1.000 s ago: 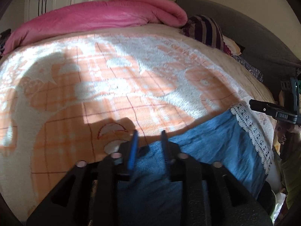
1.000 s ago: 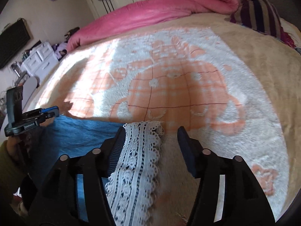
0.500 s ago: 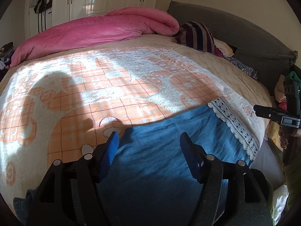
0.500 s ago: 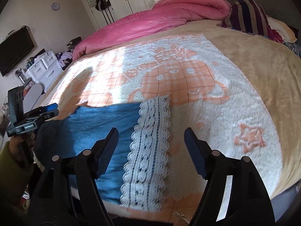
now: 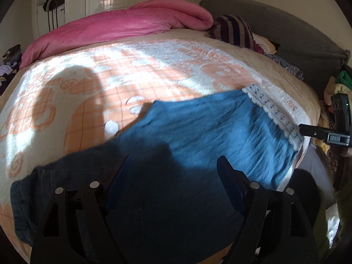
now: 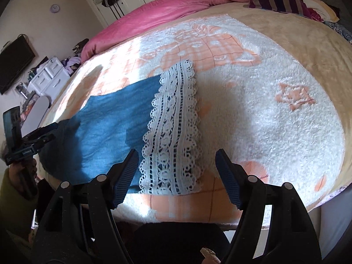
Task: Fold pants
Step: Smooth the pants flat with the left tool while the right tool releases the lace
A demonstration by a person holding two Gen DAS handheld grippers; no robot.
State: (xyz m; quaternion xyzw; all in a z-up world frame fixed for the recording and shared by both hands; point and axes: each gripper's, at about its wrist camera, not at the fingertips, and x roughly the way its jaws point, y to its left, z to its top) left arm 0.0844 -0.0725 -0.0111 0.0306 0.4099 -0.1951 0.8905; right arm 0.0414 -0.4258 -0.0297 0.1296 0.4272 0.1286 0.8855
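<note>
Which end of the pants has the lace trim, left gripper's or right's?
The right gripper's: the white lace hem lies just ahead of it. The pants end near the left gripper is plain blue.

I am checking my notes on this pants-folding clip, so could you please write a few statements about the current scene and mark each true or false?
1. Both the left gripper and the right gripper are open. True.
2. The blue pants hang in the air. False: they lie flat on the blanket.
3. The white lace hem is nearest the right gripper. True.
4. The pink duvet covers the pants. False: it lies bunched along the bed's far side.
</note>
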